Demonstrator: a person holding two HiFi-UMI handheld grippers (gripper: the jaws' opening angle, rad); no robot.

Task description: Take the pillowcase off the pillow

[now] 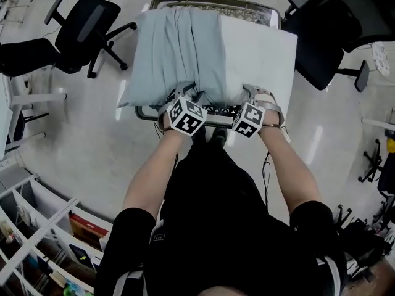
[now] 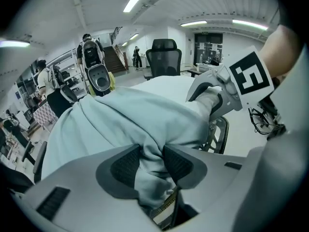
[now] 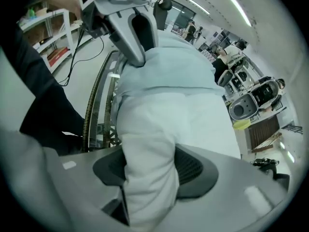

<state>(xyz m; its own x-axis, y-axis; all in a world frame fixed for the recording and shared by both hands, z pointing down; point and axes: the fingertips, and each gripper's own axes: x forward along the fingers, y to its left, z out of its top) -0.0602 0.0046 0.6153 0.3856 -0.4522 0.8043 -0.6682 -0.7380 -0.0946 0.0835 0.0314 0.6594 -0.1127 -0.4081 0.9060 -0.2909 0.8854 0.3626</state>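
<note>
The left tongs (image 2: 150,164) are clamped on a bunched fold of the pale blue pillowcase (image 1: 176,54) at its near edge. The right tongs (image 3: 149,170) are clamped on the bare white pillow (image 1: 259,57) (its near corner). The pillowcase covers the pillow's left part. Both lie on a metal wire frame (image 1: 213,0), with an office chair (image 1: 86,23) beside it.

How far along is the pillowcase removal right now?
Done: the pale blue fabric pillowcase is bunched to the left, baring part of the white pillow. In hand: the left tool pinches the pillowcase, and the right tool clamps the bare pillow's edge. Left: the case covers the rest of the pillow and must slide fully off.
</note>
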